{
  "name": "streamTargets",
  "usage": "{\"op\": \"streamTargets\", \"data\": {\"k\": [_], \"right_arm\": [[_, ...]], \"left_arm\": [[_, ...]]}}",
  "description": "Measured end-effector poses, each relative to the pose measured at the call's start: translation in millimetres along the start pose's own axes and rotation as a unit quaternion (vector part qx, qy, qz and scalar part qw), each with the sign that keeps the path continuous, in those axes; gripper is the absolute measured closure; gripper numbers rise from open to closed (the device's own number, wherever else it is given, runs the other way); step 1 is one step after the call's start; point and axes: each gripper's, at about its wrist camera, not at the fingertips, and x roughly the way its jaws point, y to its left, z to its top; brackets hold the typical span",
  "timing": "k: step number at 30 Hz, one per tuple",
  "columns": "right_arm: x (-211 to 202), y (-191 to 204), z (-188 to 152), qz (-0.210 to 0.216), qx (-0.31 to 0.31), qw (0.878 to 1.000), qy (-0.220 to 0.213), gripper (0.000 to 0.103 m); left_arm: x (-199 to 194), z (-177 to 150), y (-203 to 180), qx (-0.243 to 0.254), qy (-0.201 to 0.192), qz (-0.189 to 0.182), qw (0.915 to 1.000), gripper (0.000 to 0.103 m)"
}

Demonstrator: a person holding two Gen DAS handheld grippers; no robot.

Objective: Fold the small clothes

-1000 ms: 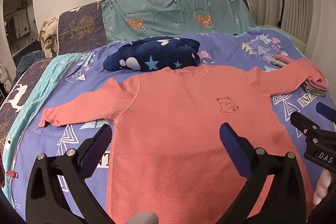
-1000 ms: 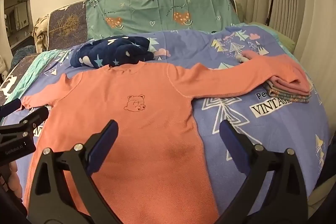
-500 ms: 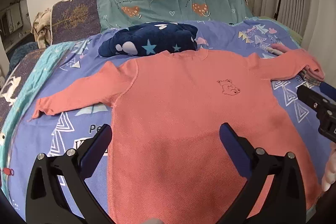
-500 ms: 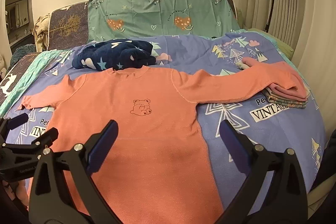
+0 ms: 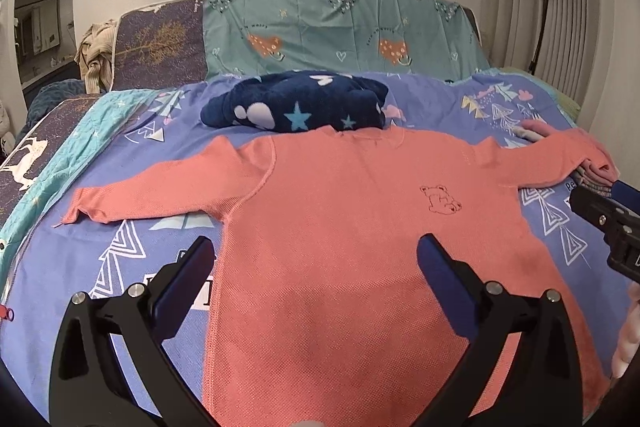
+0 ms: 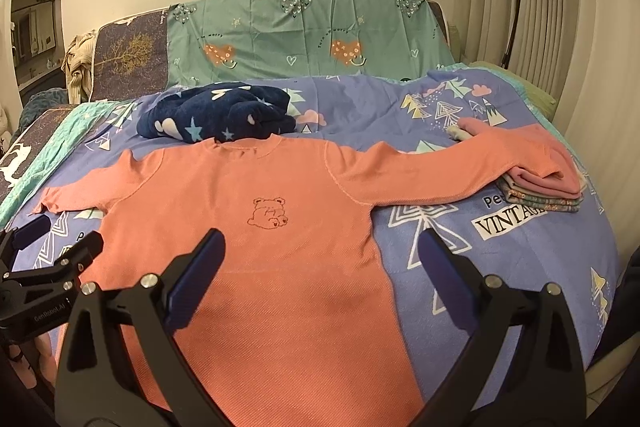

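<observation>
An orange long-sleeved top (image 5: pixel 360 247) lies face up and spread flat on the bed (image 6: pixel 520 259), ahead of both pairs of fingers, its sleeves stretched out to either side. It looks laid out this way so that the sleeves and sides can be turned in cleanly; no fold has been made yet.

The left gripper (image 5: pixel 316 263) hangs over the lower left part of the top with its fingers spread wide and nothing between them. The right gripper (image 6: pixel 320 255) hangs over the lower right edge of the top, where cloth meets bedspread, also spread wide and empty. Each seems placed to take one side of the hem.

Beyond the collar, farthest from the fingers, sits a bundled dark blue fleece with stars (image 5: pixel 296 107), touching or just overlapping the neckline. The far right sleeve end rests on a small stack of folded clothes (image 6: pixel 544 193), probably the finished pile.

The hem of the top is cut off below the fingers in both views, so I cannot tell whether it lies straight. The right cuff blends into the pink piece on the stack and is hard to separate from it.
</observation>
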Motion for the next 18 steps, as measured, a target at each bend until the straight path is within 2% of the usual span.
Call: {"op": "streamTargets", "data": {"k": [6, 18], "right_arm": [[3, 4, 0, -0.004, -0.008, 1.0, 0.006, 0.005], [21, 15, -4, -0.025, -0.023, 0.998, 0.055, 0.005]], "left_arm": [[4, -2, 4, 0.0, 0.003, 0.002, 1.0, 0.001], [20, -15, 12, 0.005, 0.051, -0.013, 0.9986, 0.001]]}}
